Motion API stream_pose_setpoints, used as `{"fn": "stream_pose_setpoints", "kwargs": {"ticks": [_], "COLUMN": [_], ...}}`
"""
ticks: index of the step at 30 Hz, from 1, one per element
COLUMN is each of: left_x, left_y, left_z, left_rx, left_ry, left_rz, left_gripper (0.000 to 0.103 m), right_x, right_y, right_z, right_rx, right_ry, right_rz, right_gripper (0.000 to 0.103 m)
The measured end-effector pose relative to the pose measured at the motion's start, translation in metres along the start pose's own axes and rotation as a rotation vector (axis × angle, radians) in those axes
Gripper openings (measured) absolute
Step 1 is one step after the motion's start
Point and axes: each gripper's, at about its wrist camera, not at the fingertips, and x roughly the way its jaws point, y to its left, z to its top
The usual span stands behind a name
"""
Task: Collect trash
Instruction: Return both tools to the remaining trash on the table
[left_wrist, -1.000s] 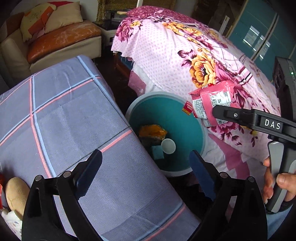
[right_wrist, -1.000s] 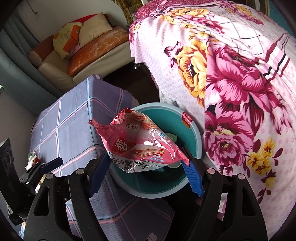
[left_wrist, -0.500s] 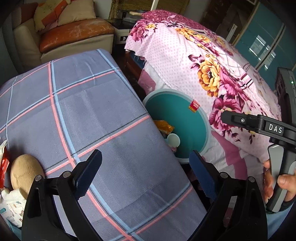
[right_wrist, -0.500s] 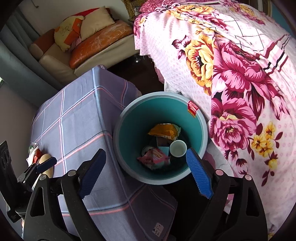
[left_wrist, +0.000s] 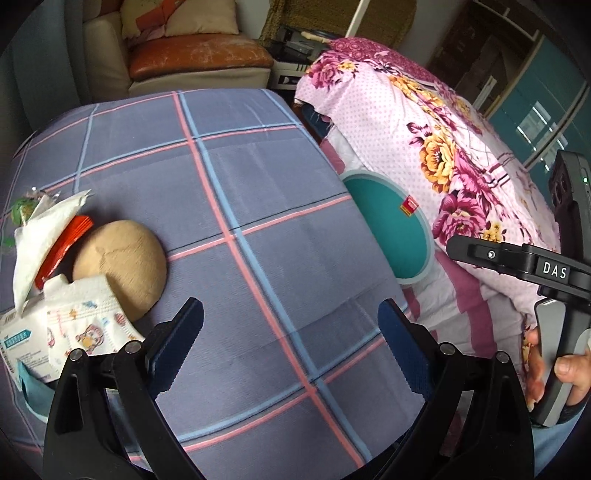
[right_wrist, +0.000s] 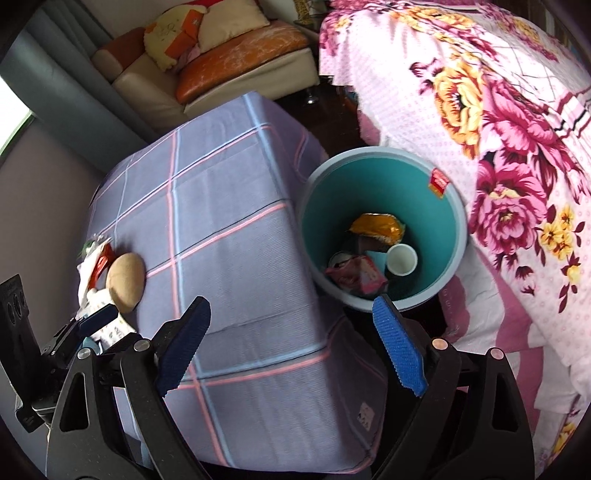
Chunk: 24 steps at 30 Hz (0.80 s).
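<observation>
Left wrist view: the left gripper (left_wrist: 291, 325), fingers spread and empty, hovers near the trash pile (left_wrist: 55, 288) on the counter (left_wrist: 258, 206).

Right wrist view: the right gripper (right_wrist: 291, 332), also spread and empty, faces the bin (right_wrist: 454, 266), which holds wrappers (right_wrist: 356, 275). Next, likely a reach for the pile.

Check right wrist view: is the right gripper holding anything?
No. The right gripper is open with nothing between its blue pads, and the pink wrapper lies inside the teal bin.

A plaid cloth (left_wrist: 258, 221) covers the tabletop; a floral bedspread (right_wrist: 498, 110) (pink, with yellow blooms) lies beside it, a cushioned sofa (right_wrist: 221, 66) behind.
</observation>
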Motion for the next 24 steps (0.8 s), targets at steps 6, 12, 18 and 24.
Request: {"fn": "stream_pose_setpoints", "kwargs": {"ticks": [6,12,18,24], "left_x": [-0.028,-0.056,-0.079,-0.088], "left_y": [0.031,0.06,0.091,0.132], "left_z": [-0.022,-0.045,-0.068,-0.092], "left_rx": [-0.046,-0.103,-0.175,-0.321], "left_ry": [-0.026,-0.056,-0.087,-0.079], "left_rz": [0.036,0.069,0.128,0.191], "left_gripper": [0.095,0.095,0.095,0.095], "right_x": [-0.003,-0.009,-0.008,0.003], "right_y": [0.042,0.077,0.104,0.131], "right_z": [-0.014,-0.028,-0.041,-0.059], "right_rx": [-0.067,-0.128,-0.179,-0.249], "right_ry": [0.003,0.009,0.02,0.049], "right_rz": [0.021,0.034,0.045,0.063], "right_gripper": [0.085,0.085,0.085,0.085]}}
